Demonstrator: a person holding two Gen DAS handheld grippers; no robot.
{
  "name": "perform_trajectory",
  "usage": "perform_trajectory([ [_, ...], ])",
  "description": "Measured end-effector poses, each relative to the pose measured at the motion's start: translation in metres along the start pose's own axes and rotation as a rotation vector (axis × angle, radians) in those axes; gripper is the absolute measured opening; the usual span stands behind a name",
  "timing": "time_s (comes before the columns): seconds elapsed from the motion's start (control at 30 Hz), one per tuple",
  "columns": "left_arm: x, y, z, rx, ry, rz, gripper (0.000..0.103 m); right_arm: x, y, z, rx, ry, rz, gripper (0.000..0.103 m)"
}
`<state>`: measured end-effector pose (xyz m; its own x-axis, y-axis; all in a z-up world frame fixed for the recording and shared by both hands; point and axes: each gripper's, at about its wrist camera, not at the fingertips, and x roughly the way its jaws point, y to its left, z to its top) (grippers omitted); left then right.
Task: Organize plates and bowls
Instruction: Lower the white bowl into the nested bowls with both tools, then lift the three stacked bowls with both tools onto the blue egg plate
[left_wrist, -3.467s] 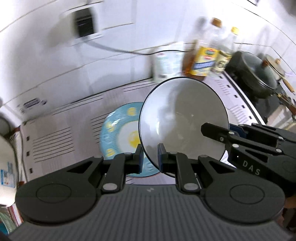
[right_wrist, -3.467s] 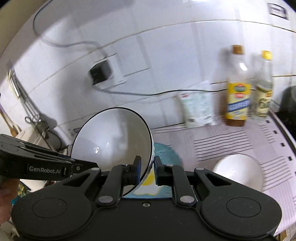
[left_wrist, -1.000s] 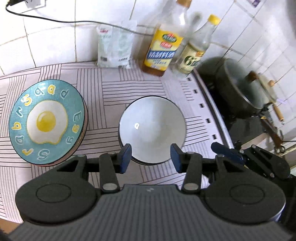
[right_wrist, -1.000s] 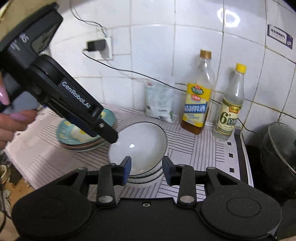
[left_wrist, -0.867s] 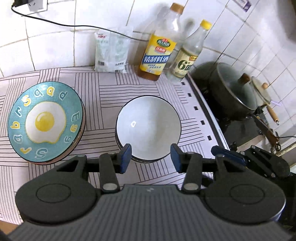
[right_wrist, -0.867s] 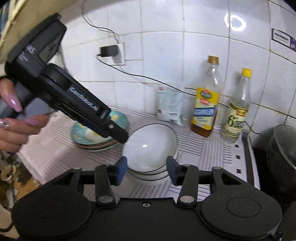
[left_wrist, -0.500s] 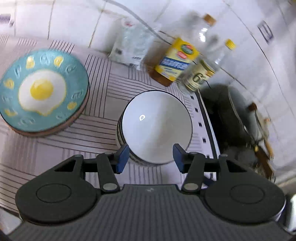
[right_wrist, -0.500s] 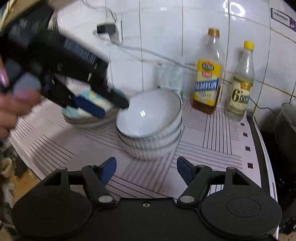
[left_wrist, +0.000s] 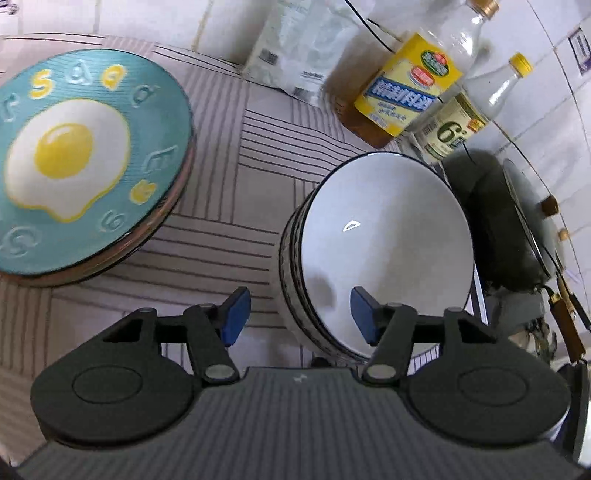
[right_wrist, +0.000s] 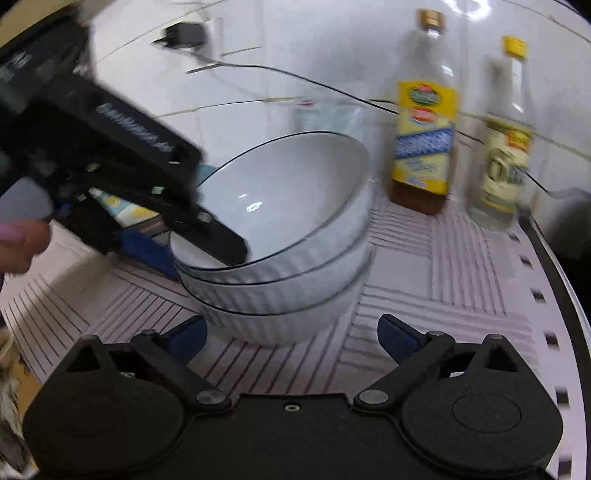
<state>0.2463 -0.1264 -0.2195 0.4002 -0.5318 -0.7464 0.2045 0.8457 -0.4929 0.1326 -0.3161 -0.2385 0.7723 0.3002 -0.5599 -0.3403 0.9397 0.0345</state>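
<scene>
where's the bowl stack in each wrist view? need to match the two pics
Left wrist: bowl stack right of centre, seen from above, its near rim between the left gripper's open fingers.
Right wrist: bowl stack at centre, seen from the side, three bowls, beyond the open right gripper.
Shared landmark: yellow-label oil bottle by the tiled wall behind the stack.

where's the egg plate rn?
In the left wrist view the egg plate lies far left on the striped mat, topping a plate stack, left of the white bowl stack.
</scene>
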Motion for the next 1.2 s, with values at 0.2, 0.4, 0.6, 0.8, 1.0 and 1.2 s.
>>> perform_trajectory([
  [0.2, 0.012, 0.001, 0.006, 0.02, -0.029, -0.034, 0.046, 0.02, 0.007, 0.008, -0.114, -0.007, 0.023, 0.101],
  [0.4, 0.013, 0.01, 0.009, -0.031, -0.059, -0.074, 0.046, 0.025, 0.005, 0.01, -0.103, -0.01, 0.044, 0.102],
  [0.6, 0.011, 0.008, 0.007, 0.01, -0.061, -0.075, 0.046, 0.025, 0.007, 0.008, -0.12, -0.01, 0.025, 0.102],
  [0.8, 0.003, 0.006, 0.004, 0.046, -0.051, -0.09, 0.046, 0.014, 0.009, 0.005, -0.082, -0.033, 0.02, 0.102],
  [1.0, -0.022, 0.001, 0.001, 0.067, -0.052, -0.097, 0.046, -0.003, 0.02, 0.01, -0.083, -0.062, 0.011, 0.102],
  [1.2, -0.063, 0.004, 0.008, 0.093, -0.067, -0.092, 0.046, -0.021, 0.041, 0.027, -0.095, -0.109, 0.034, 0.102],
])
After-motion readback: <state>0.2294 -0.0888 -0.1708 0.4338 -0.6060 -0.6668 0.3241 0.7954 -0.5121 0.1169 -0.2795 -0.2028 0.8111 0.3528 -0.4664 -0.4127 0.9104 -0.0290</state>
